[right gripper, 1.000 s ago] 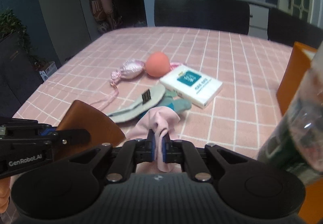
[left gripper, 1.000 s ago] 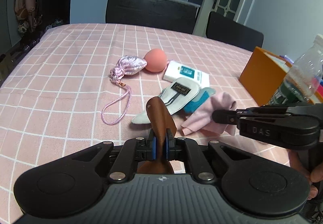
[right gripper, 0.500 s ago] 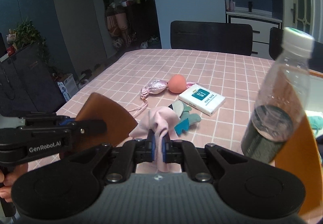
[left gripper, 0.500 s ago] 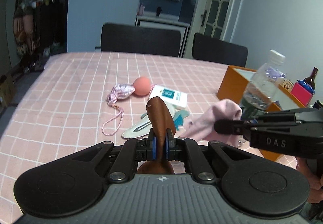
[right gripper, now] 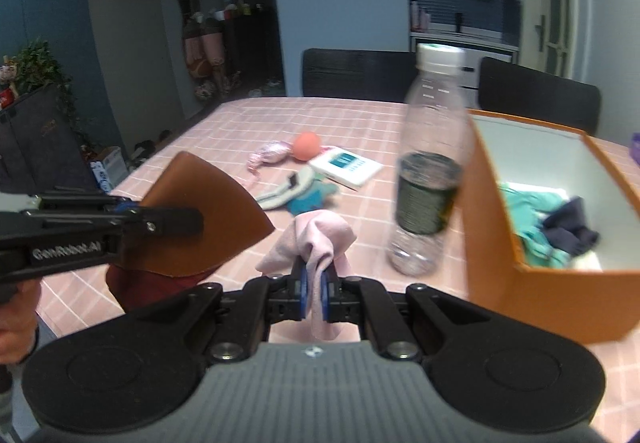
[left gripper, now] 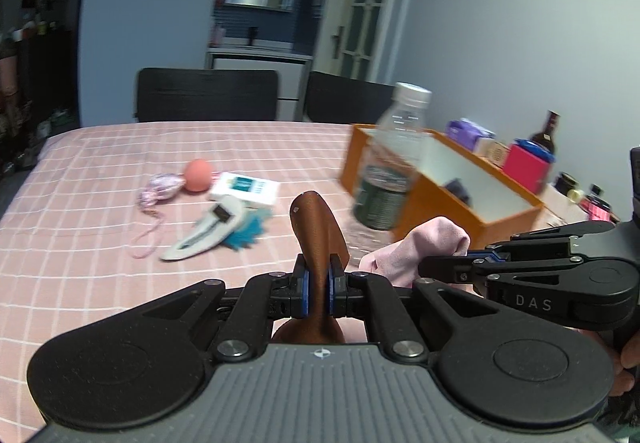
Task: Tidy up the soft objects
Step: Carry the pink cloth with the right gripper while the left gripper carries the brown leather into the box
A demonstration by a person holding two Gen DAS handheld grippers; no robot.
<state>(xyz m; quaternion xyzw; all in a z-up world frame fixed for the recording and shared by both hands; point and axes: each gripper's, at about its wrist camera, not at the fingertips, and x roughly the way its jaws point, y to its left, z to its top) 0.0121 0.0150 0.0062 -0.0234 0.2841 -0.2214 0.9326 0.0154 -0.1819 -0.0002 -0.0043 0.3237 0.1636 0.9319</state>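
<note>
- Now, two grippers are up over the pink checked table (left gripper: 100,243), one in each hand, both tipped a little downward.
- One brown leather piece (left gripper: 316,231) is pinched tight in the left gripper (left gripper: 318,293), standing up between its blue pads.
- One pale pink cloth (right gripper: 316,239) is clamped in the right gripper (right gripper: 314,301), bunched above the jaws and hanging below them.
- One clear plastic bottle (right gripper: 432,171) stands just ahead and right of the right gripper, beside one orange box (right gripper: 532,291).
- Inside that box lie one teal cloth (right gripper: 528,211) and one dark blue cloth (right gripper: 572,231).
- Further ahead of both grippers lie one peach ball (left gripper: 198,175), one shiny pink pouch (left gripper: 160,189) with a cord, one white packet (left gripper: 248,189), one grey insole (left gripper: 208,231) and a blue-green piece (right gripper: 312,199) under it.
- Two black chairs (left gripper: 208,95) stand at the table's far side.
</note>
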